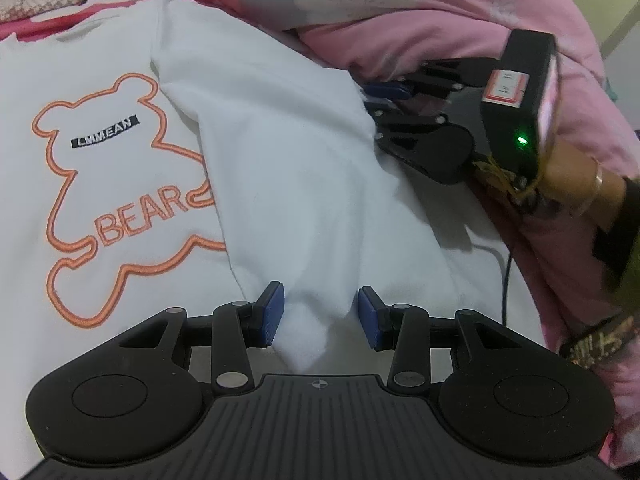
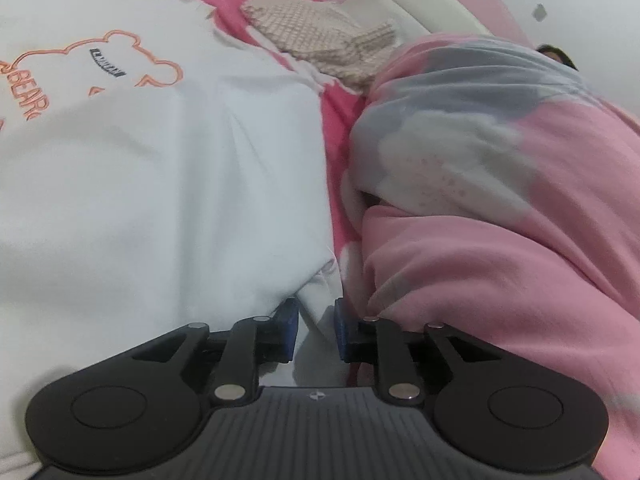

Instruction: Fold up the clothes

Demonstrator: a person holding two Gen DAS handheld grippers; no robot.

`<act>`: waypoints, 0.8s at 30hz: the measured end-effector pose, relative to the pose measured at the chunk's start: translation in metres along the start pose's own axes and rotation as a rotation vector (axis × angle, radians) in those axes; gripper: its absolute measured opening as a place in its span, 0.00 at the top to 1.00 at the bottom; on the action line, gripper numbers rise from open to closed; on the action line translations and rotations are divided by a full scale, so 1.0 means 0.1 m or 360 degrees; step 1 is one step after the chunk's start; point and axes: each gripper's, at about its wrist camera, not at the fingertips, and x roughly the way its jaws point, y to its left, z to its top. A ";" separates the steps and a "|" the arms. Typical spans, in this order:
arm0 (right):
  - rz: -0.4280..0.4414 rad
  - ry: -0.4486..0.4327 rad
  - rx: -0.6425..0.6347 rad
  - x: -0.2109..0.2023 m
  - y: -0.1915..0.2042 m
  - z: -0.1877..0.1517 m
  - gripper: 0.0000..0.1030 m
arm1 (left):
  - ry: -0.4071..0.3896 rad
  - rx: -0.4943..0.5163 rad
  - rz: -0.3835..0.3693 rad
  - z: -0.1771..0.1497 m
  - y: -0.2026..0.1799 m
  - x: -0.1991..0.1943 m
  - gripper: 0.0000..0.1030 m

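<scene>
Left fingers [image 1: 276,314]: blue pads spread apart, a raised peak of white fabric standing between them, neither pad clearly pressing it.
Left gripper [image 1: 321,316]: low over the near end of the folded-over flap, pointing along the garment.
Right fingers [image 2: 289,330]: blue pads drawn close, a narrow fold of white cloth pinched between them.
Right gripper [image 2: 316,330]: at the sweatshirt's side edge, just beside the pink blanket; seen from the left wrist view [image 1: 384,100] lying against the cloth's far edge, held by a hand [image 1: 576,184] with a ring.
White sweatshirt [image 1: 120,160]: spread flat on the bed, one side flap [image 1: 288,152] folded inward and covering part of the print.
Print [image 1: 120,200]: orange bear outline with the word BEAR and a small black label, partly hidden under the flap.
Pink blanket [image 2: 500,220]: bunched in a heap along the sweatshirt's side, with grey and white patches.
Bed sheet [image 2: 336,128]: deep pink, showing in a strip between sweatshirt and blanket.
Checked cloth [image 2: 320,44]: beige, lying beyond the sweatshirt's collar end.
Cable [image 1: 505,276]: dark, trailing over the white cloth near the hand.
</scene>
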 end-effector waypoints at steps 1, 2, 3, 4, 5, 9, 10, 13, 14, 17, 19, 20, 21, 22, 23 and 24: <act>0.0006 -0.0007 -0.0024 0.02 0.00 0.01 0.80 | 0.0000 0.0005 -0.0012 -0.01 0.01 -0.01 0.60; 0.0010 -0.0018 -0.0032 0.04 0.01 0.02 0.80 | 0.0000 0.0006 -0.0024 -0.02 0.03 -0.02 0.60; 0.0015 -0.0031 -0.0036 0.06 0.01 0.03 0.80 | -0.0002 0.0004 -0.0035 -0.03 0.05 -0.03 0.60; 0.0015 -0.0047 -0.0035 0.07 0.00 0.04 0.80 | -0.0003 0.0000 -0.0045 -0.04 0.06 -0.04 0.60; 0.0005 -0.0060 -0.0035 0.08 0.00 0.05 0.80 | -0.0005 -0.0005 -0.0054 -0.04 0.07 -0.04 0.60; -0.0191 -0.0045 -0.0047 0.16 -0.02 0.04 0.88 | -0.0013 -0.0001 -0.0061 -0.04 0.08 -0.08 0.60; -0.0221 -0.0040 -0.0048 0.17 -0.03 0.03 0.89 | -0.0015 0.0000 -0.0060 -0.04 0.08 -0.08 0.60; -0.0290 -0.0015 -0.0108 0.20 -0.02 0.03 0.89 | -0.0022 0.0020 -0.0048 -0.05 0.06 -0.06 0.60; -0.0315 -0.0012 -0.0158 0.22 0.02 0.00 0.89 | -0.0026 0.0029 -0.0042 -0.04 0.05 -0.05 0.60; -0.0390 -0.0004 -0.0308 0.26 0.13 -0.06 0.83 | -0.0029 0.0031 -0.0036 -0.04 0.04 -0.05 0.60; -0.0440 0.0001 -0.0408 0.29 0.21 -0.11 0.81 | -0.0028 0.0026 -0.0037 -0.04 0.06 -0.06 0.60; -0.0449 0.0003 -0.0438 0.29 0.23 -0.12 0.81 | -0.0027 0.0023 -0.0038 -0.04 0.06 -0.06 0.60; -0.0432 0.0007 -0.0433 0.26 0.23 -0.12 0.80 | -0.0027 0.0019 -0.0039 -0.04 0.07 -0.06 0.60; -0.0424 0.0016 -0.0436 0.22 0.24 -0.12 0.80 | -0.0026 0.0016 -0.0038 -0.03 0.08 -0.06 0.60; -0.0423 0.0023 -0.0455 0.18 0.26 -0.13 0.77 | -0.0027 0.0012 -0.0036 -0.02 0.09 -0.05 0.60; -0.0429 0.0022 -0.0485 0.13 0.30 -0.14 0.72 | -0.0028 0.0009 -0.0032 -0.02 0.09 -0.05 0.60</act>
